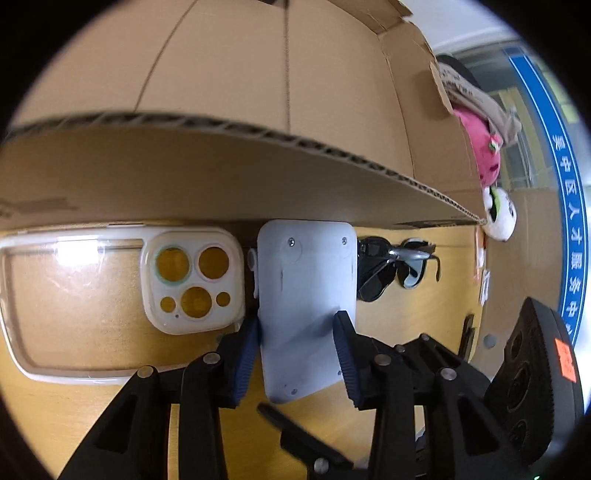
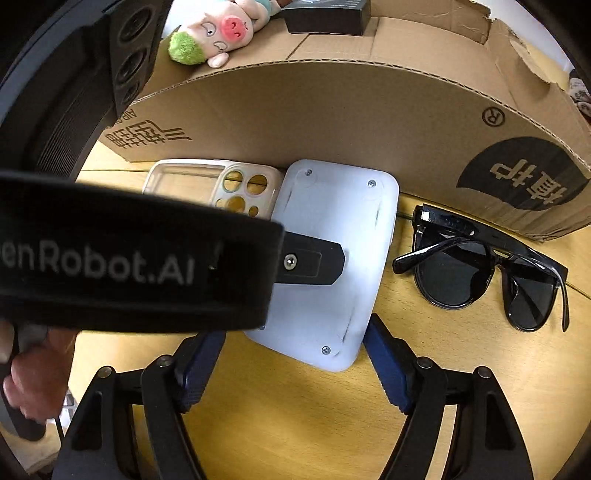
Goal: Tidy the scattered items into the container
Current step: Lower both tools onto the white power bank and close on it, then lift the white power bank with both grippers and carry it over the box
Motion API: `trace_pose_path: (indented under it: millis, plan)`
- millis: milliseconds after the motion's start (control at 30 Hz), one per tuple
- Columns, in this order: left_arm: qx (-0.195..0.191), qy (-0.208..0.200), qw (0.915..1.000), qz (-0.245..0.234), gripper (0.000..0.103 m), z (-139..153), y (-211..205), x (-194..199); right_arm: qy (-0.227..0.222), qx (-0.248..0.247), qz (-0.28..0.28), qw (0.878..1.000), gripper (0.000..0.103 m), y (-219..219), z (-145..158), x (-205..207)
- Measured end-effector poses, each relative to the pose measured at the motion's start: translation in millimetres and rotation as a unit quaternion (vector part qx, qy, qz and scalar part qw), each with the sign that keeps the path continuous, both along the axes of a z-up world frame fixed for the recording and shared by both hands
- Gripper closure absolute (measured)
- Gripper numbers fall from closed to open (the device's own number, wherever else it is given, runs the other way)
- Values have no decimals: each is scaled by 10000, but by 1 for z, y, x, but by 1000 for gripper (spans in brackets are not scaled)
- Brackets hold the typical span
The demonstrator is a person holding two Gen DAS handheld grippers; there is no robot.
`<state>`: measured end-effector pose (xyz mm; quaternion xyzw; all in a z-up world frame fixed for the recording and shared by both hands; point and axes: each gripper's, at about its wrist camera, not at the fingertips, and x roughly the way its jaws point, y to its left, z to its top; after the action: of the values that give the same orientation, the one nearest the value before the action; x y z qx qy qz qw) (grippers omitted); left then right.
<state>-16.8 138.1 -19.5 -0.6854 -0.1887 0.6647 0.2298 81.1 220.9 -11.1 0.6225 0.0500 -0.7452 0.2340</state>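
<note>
Looming across the far side of both views is the big brown corrugated cardboard box, open at the top, its printed wall standing on the yellow wooden table. In the right wrist view a pig-faced plush toy with green hair and a flat black box lie inside it, at the far end.

Down on the table, hard against the box's near wall, three things lie in a row. On the left, the clear phone case with a white camera-hole frame. In the middle, the pale grey flat plastic device with small screws in its face, just beside the case. On the right, the folded black sunglasses, near the device but apart from it.

The left gripper has its blue pads pressed onto the two long edges of the grey device, pinching it. The right gripper is spread wide, its blue pads standing to either side of the device's near end; whether they touch it is hard to say.
</note>
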Motion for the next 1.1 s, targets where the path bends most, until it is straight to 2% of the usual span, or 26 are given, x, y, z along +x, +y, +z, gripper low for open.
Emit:
trace_pose_path:
  millis: [167, 267, 400, 533, 667, 800, 967, 1100]
  plan:
    - [-61, 106, 9999, -11, 72, 9, 1, 3, -58, -4, -108, 9999, 31, 0, 1, -1]
    - [-3, 236, 9996, -140, 73, 21, 4, 5, -167, -53, -221, 9996, 31, 3, 3, -1]
    - [-9, 478, 9987, -173, 73, 43, 4, 11, -54, -88, -217, 9997, 32, 3, 22, 6]
    - [49, 687, 9974, -195, 73, 70, 0, 18, 118, -190, -160, 9996, 32, 2, 51, 16]
    - [36, 1135, 9933, -205, 74, 115, -1, 21, 442, -234, -106, 9987, 32, 5, 91, 29]
    - [-5, 1756, 9843, -199, 74, 166, -4, 17, 904, -318, -73, 9954, 32, -2, 136, 21]
    - [-10, 2277, 9736, -151, 73, 214, -5, 3, 1382, -406, -84, 9895, 32, 0, 189, -1]
    - [53, 2767, 9609, -44, 73, 256, -6, -9, 1753, -452, -59, 9835, 32, -4, 233, -19]
